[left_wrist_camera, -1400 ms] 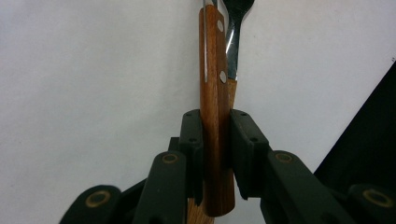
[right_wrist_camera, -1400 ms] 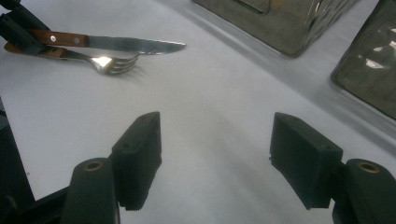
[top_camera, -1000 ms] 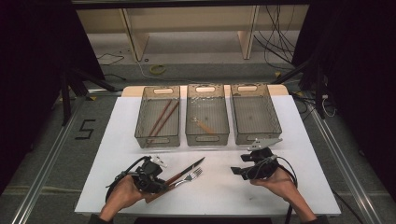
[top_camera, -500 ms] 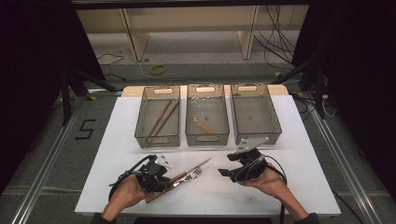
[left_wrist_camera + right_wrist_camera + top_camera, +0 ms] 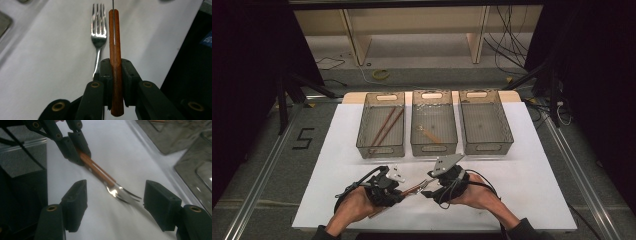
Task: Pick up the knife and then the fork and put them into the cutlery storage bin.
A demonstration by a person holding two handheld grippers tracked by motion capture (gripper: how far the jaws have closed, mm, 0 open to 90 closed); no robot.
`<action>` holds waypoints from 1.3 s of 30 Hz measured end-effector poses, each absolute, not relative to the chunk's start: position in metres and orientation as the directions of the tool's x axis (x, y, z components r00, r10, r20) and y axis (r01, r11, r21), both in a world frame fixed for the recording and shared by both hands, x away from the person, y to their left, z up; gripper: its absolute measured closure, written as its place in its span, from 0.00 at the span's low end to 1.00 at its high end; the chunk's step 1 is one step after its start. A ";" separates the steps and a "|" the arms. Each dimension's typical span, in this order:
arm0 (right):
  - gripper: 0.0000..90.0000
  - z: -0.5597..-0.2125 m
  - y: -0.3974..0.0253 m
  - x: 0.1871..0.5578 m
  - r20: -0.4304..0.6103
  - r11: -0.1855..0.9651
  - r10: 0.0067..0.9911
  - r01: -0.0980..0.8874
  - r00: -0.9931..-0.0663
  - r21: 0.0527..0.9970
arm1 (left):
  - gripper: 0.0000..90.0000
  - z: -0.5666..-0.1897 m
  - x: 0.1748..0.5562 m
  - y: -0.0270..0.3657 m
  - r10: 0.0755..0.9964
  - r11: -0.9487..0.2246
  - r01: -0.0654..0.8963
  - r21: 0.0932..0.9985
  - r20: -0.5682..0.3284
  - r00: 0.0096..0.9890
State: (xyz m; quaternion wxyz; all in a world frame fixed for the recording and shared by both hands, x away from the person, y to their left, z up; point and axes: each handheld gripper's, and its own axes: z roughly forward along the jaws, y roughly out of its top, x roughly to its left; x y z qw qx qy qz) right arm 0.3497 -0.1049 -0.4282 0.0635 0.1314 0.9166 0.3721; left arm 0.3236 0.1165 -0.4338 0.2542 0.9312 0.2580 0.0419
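Three bins (image 5: 486,120); two chopsticks (image 5: 384,127); one fork (image 5: 99,37); one wooden-handled knife (image 5: 115,57); two grippers (image 5: 394,192).

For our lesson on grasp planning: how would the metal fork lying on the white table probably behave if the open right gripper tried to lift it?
The fork looks like polished metal, so it is probably stiff and may slip between the right gripper jaws. It lies flat on the table, so getting under its thin handle could be awkward. It seems unlikely to roll.
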 end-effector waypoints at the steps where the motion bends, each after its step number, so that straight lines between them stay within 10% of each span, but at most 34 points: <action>1: 0.41 -0.429 -0.102 0.350 -0.023 0.696 0.275 0.182 -0.961 0.695 | 0.89 -0.433 0.323 0.115 0.500 -0.735 0.455 0.502 -0.051 0.864; 39: 0.89 -0.449 -0.088 0.341 -0.086 0.841 -0.024 -0.066 -0.996 0.537 | 0.82 -0.429 0.321 0.098 0.356 -0.788 0.330 0.520 -0.053 0.933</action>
